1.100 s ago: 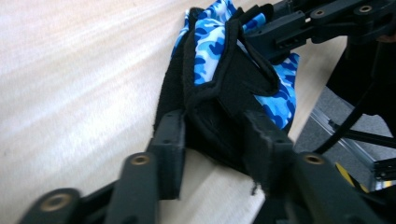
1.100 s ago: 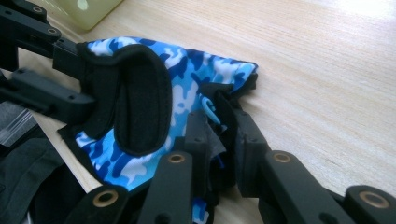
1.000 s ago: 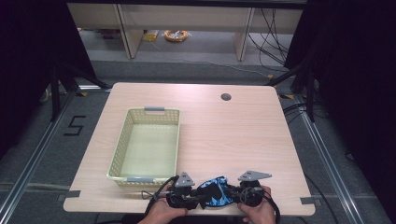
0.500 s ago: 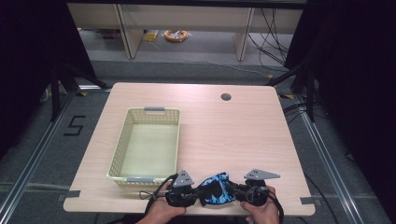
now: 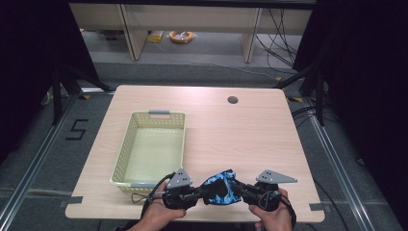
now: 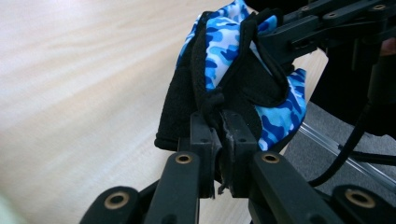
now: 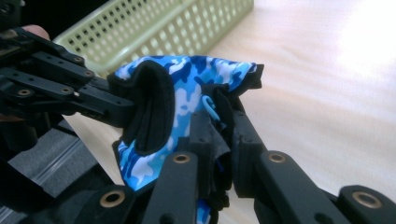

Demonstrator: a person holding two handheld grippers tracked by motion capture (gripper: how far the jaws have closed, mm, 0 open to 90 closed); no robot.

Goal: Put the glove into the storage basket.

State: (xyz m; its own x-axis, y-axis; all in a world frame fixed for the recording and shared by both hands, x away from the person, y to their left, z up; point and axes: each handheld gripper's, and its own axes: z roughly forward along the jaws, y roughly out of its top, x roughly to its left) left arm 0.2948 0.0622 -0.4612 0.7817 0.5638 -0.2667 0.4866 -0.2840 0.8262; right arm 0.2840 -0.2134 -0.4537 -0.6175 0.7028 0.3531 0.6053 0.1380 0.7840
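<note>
A blue camouflage fabric piece with black trim hangs bunched between my two grippers, just above the table's near edge. My left gripper grips its left side. Its jaws have just been closing and now pinch the black edge of the fabric. My right gripper is shut on the other side, and in the right gripper view its jaws clamp black trim on the fabric beside a small light-blue loop. The two grippers point toward each other.
A pale yellow-green mesh basket stands with nothing in it on the left half of the wooden table, just behind my left hand, and shows as the basket in the right gripper view. A round cable hole sits near the far edge. Shelving stands beyond the table.
Both grippers have risen a little from the table's near edge, lifting the fabric with them. The fabric now bunches higher between them.
</note>
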